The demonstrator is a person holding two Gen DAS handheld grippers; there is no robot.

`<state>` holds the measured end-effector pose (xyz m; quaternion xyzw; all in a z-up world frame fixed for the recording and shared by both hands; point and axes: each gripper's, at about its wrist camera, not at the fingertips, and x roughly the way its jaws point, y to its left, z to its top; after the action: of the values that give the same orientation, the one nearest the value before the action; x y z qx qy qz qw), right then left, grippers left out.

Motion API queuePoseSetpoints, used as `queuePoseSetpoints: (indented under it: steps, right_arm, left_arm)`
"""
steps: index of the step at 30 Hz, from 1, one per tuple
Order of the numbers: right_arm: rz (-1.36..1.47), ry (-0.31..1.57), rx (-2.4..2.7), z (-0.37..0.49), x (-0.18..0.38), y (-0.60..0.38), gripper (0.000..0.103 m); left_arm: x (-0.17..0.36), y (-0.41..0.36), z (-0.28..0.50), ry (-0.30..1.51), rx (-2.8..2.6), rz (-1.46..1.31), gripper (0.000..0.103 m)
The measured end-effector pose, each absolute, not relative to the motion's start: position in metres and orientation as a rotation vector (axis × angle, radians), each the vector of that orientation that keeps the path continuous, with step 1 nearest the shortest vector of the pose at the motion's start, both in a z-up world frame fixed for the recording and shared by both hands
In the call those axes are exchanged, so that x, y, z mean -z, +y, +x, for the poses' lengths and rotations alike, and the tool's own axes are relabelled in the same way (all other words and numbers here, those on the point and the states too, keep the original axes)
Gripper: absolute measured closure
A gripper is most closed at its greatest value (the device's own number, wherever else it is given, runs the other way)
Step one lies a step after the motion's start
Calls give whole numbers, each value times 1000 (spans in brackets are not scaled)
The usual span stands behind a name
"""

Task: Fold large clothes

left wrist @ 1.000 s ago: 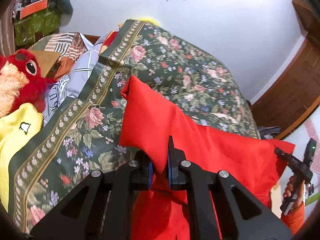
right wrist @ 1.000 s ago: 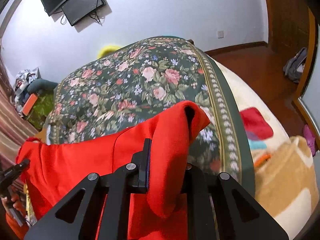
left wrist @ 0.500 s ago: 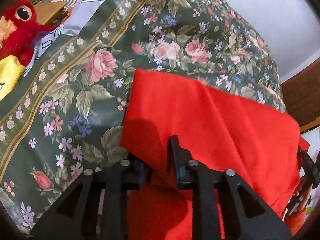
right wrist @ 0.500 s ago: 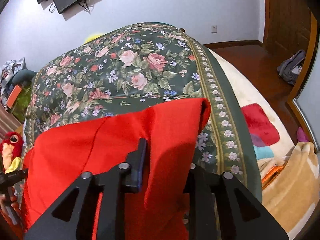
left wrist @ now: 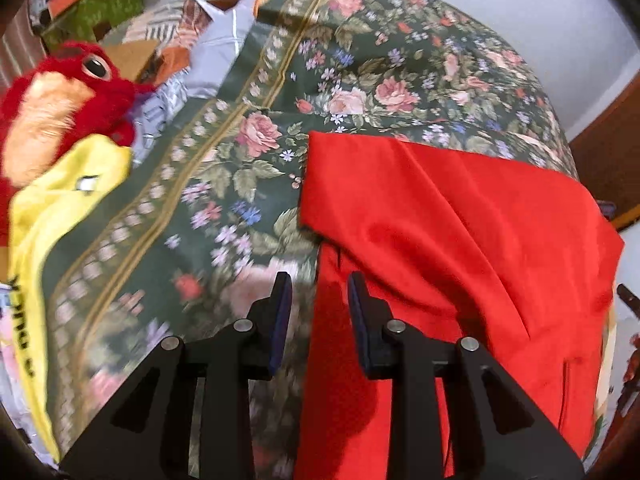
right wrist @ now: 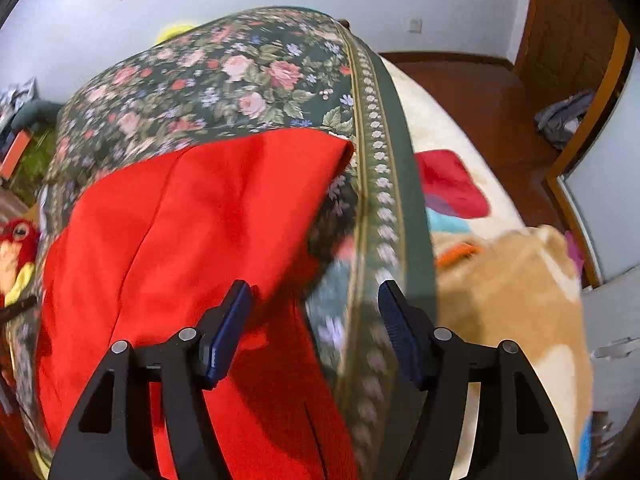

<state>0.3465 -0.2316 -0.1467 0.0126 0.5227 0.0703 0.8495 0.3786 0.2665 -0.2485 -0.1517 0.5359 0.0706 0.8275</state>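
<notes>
The red garment (left wrist: pixel 460 232) lies folded over on the flowered bedspread (left wrist: pixel 224 184). The left tongs (left wrist: pixel 316 292) stand apart with nothing between them; the garment's left edge runs just ahead, mostly to their right. The right tongs (right wrist: pixel 314 296) gape wide, also empty, the garment (right wrist: pixel 192 224) ahead and to their left, its folded corner just beyond the left finger. A red plush toy (left wrist: pixel 60 96) sits far left of the left tongs.
</notes>
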Motion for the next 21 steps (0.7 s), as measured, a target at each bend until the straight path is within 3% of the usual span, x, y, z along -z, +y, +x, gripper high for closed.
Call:
queuePoseSetpoints:
  steps: [3, 5, 14, 21]
  right_arm:
    - [-27, 1068, -168, 317, 125, -232, 36]
    - [-43, 1043, -179, 303, 115, -232, 26]
    - [-46, 999, -234, 244, 85, -238, 25]
    - [-38, 1057, -275, 211, 105, -237, 25]
  left_arm:
    - [229, 262, 350, 1119, -139, -311, 74]
    - [217, 259, 330, 1103, -134, -309, 71]
    - [195, 244, 233, 1049, -123, -276, 49]
    - [229, 239, 181, 1103, -123, -346, 49]
